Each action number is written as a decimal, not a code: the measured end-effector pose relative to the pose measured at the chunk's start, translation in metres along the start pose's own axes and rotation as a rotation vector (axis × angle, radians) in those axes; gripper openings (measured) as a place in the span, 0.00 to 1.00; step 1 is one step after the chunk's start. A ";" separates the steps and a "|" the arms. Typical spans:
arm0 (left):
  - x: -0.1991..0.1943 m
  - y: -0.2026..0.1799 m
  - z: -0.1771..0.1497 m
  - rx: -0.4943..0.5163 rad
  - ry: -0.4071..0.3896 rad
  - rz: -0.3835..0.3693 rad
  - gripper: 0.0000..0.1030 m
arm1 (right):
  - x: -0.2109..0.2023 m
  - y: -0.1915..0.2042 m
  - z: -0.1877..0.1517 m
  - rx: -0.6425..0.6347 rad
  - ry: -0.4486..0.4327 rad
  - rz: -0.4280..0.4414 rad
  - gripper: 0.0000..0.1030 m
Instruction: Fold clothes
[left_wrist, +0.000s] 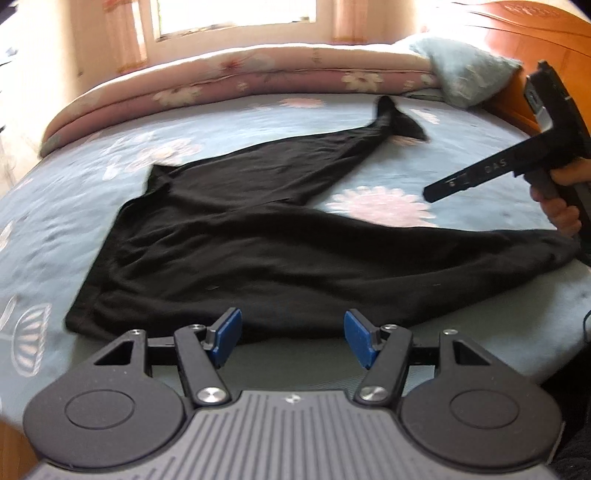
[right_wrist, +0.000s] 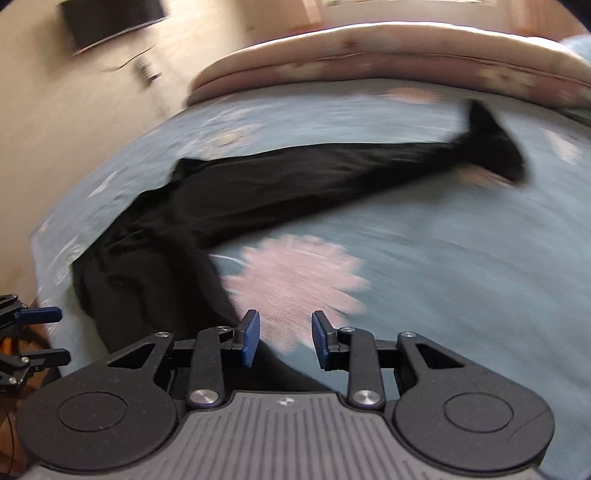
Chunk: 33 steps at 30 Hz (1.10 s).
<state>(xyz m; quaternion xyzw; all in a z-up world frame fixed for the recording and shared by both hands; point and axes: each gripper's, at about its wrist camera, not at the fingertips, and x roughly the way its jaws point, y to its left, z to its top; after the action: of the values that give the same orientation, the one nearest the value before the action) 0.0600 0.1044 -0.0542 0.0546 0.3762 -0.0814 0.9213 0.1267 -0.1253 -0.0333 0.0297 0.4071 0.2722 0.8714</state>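
The only writing that reads is "DAS", in pale letters on the long black finger of the right gripper (left_wrist: 428, 194), seen side-on at the right edge of the left wrist view with a hand (left_wrist: 563, 199) around its handle. A small pale logo on each gripper's grey body is too small to read.

The black trousers (left_wrist: 229, 243) lie spread on the blue flowered bedsheet (left_wrist: 461, 162), filling the middle of that view, one leg reaching toward the upper right, the other toward the right edge.

The left gripper (left_wrist: 292, 338), at the bottom, stands well open with nothing between its blue pads (left_wrist: 227, 332), just before the near edge of the trousers.

Only the left view shows the window (left_wrist: 236, 14), the blue pillow (left_wrist: 465, 70) and the wooden headboard (left_wrist: 535, 40). Only the blurred right view shows a dark screen (right_wrist: 110, 22) on the wall at upper left, and its own jaws partly open and empty over a pink flower (right_wrist: 295, 273).
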 end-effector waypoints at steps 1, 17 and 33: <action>0.001 0.007 -0.002 -0.015 0.005 0.010 0.61 | 0.010 0.006 0.008 -0.016 0.009 0.022 0.34; 0.024 0.057 -0.026 -0.145 0.049 0.041 0.61 | 0.144 0.006 0.062 0.270 0.135 0.269 0.07; 0.019 0.083 -0.022 -0.196 -0.035 0.032 0.61 | 0.034 0.053 0.023 -0.014 0.012 0.064 0.36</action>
<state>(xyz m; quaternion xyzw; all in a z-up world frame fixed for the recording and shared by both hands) 0.0740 0.1878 -0.0795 -0.0315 0.3652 -0.0304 0.9299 0.1367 -0.0593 -0.0268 0.0350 0.4092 0.3027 0.8601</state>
